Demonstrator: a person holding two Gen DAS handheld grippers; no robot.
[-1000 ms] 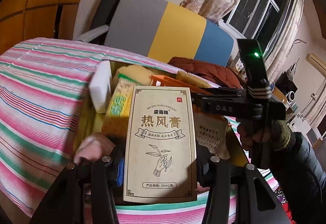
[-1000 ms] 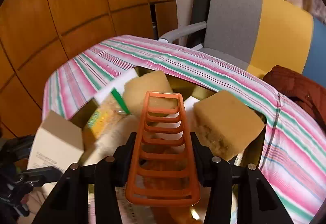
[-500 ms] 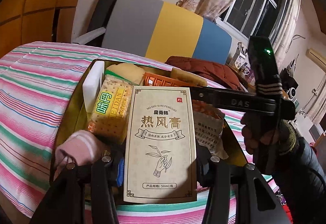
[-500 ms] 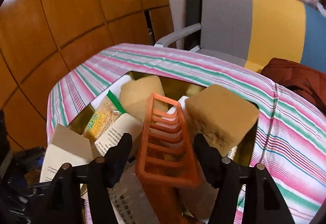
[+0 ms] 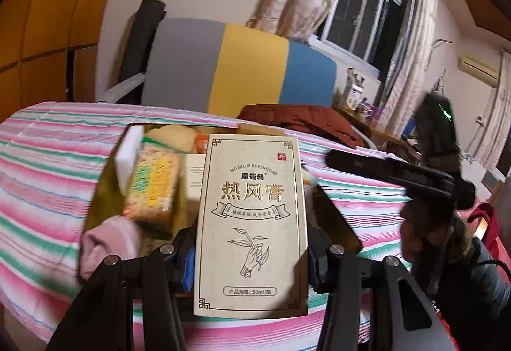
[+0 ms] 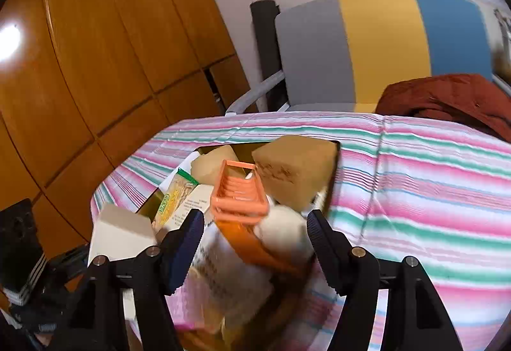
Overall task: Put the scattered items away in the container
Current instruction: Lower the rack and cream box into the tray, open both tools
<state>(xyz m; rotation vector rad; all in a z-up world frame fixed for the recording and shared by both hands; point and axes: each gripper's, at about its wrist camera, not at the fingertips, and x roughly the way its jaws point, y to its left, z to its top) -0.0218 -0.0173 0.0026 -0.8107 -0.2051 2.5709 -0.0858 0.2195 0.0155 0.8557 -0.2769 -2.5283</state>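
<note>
The box is clamped upright in the left gripper, long axis along the fingers, above the container. The right gripper jaws are opening, nothing pressed; the rack lies inside. The box could be toppled onto the striped cloth if released over the crowded pile.

We see both grippers w/ matte black frames. Left gripper: silver round screws on the arms, blue ribbed pads inside the fingers. Right gripper: same screws, dark blue ribbed pads; seen from the left cam it's a black bar w/ a green LED on top. Hand wears a dark knit glove, dark padded sleeve.
</note>
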